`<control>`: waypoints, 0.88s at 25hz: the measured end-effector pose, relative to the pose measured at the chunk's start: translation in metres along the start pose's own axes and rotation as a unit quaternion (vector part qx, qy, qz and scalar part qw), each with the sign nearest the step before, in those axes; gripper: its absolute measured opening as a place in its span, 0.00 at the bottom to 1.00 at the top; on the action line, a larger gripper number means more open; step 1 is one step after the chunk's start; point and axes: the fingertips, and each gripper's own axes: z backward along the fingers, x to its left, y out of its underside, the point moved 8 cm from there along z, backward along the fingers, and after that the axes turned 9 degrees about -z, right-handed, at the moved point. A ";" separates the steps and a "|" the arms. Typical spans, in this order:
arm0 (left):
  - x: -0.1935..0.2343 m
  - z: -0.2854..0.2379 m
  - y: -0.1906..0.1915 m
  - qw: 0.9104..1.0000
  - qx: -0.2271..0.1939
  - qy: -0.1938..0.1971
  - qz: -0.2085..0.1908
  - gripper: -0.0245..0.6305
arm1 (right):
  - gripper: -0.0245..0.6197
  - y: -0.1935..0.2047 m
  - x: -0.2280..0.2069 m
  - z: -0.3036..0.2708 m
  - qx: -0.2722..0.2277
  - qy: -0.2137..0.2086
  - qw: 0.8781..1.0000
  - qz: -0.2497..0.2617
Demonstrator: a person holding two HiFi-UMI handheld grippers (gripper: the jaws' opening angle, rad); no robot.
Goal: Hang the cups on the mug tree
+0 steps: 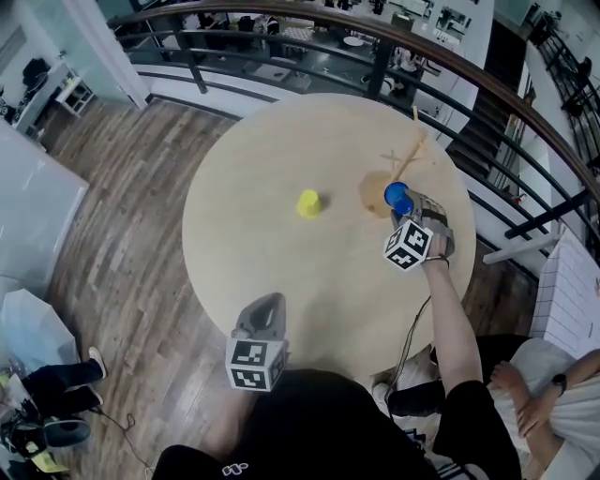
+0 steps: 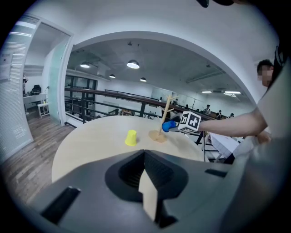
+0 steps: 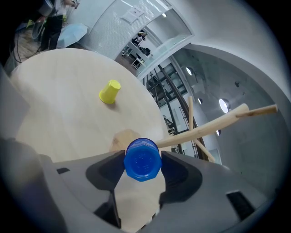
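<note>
The right tool [image 3: 142,162] is spread wide and clamps the blue cup [image 3: 142,159] by its sides, one jaw pressed on each flank. The cup's closed base faces back at the tool's camera, so its long axis runs along the line the tool points and its mouth faces away, toward the mug tree [image 3: 204,129]. A sloping wooden branch of the tree comes out from behind the cup and rises to the upper right; whether cup and branch touch cannot be told. In the head view the right tool [image 1: 411,217] is angled downward, and the blue cup [image 1: 398,197] sits just beside the round base of the mug tree [image 1: 377,192], on the far right part of the bench [image 1: 281,253]. The tree's thin post and branches reach up and away from there.

The left tool [image 2: 145,154] is clenched, its jaws pressed together with nothing between them. In the head view the left tool [image 1: 267,314] hangs over the near edge of the bench, close to the person's body and well apart from both cups and the tree.

Between the two tools, nearer the middle of the bench, the yellow cup [image 1: 308,203] stands alone, mouth down and narrow end up, its long axis upright. It is near the tree's base but clear of it. Beyond the bench runs a curved railing [image 1: 281,23].
</note>
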 end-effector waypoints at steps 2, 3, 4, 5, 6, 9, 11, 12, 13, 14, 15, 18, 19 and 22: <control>0.001 -0.002 0.000 1.000 -0.001 0.002 0.000 0.06 | 0.44 0.003 0.000 -0.003 0.010 0.002 1.000 -0.001; 0.001 -0.002 0.000 1.000 0.000 0.003 0.001 0.06 | 0.44 0.004 0.000 -0.004 0.015 0.003 1.000 -0.001; 0.001 -0.001 0.002 1.000 0.001 0.003 0.001 0.06 | 0.44 0.004 0.001 -0.005 0.018 0.002 1.000 0.001; 0.001 -0.001 0.003 1.000 0.002 0.004 0.001 0.06 | 0.44 0.005 0.001 -0.006 0.021 0.000 1.000 0.003; 0.000 -0.001 0.003 1.000 0.003 0.005 0.000 0.06 | 0.44 0.005 0.002 -0.007 0.021 -0.003 1.000 0.003; -0.003 -0.002 0.005 1.000 0.004 0.011 -0.003 0.06 | 0.47 0.007 0.001 -0.005 0.015 -0.015 1.000 -0.013; -0.004 -0.003 0.006 1.000 0.003 0.014 -0.004 0.06 | 0.50 0.006 0.001 0.001 0.008 -0.016 1.000 -0.025; -0.004 -0.002 0.006 1.000 0.003 0.016 -0.004 0.06 | 0.51 0.005 0.000 0.007 0.003 -0.013 0.999 -0.032; -0.005 -0.002 0.007 1.000 0.002 0.017 -0.004 0.06 | 0.51 0.003 0.000 0.015 -0.005 -0.008 0.999 -0.043; -0.005 -0.002 0.007 1.000 0.002 0.019 -0.005 0.06 | 0.51 0.002 -0.001 0.024 -0.016 -0.003 0.998 -0.059; -0.006 -0.003 0.007 1.000 0.001 0.022 -0.006 0.06 | 0.51 0.001 -0.003 0.034 -0.028 0.002 0.997 -0.079; -0.012 -0.006 0.008 0.999 0.002 0.031 -0.011 0.06 | 0.51 -0.004 -0.005 0.072 -0.076 0.016 0.985 -0.156; -0.015 -0.008 0.008 0.999 0.003 0.036 -0.013 0.06 | 0.51 -0.005 -0.004 0.087 -0.094 0.020 0.978 -0.185; -0.023 -0.012 0.005 0.999 0.004 0.049 -0.020 0.06 | 0.49 -0.012 0.003 0.130 -0.147 0.026 0.952 -0.267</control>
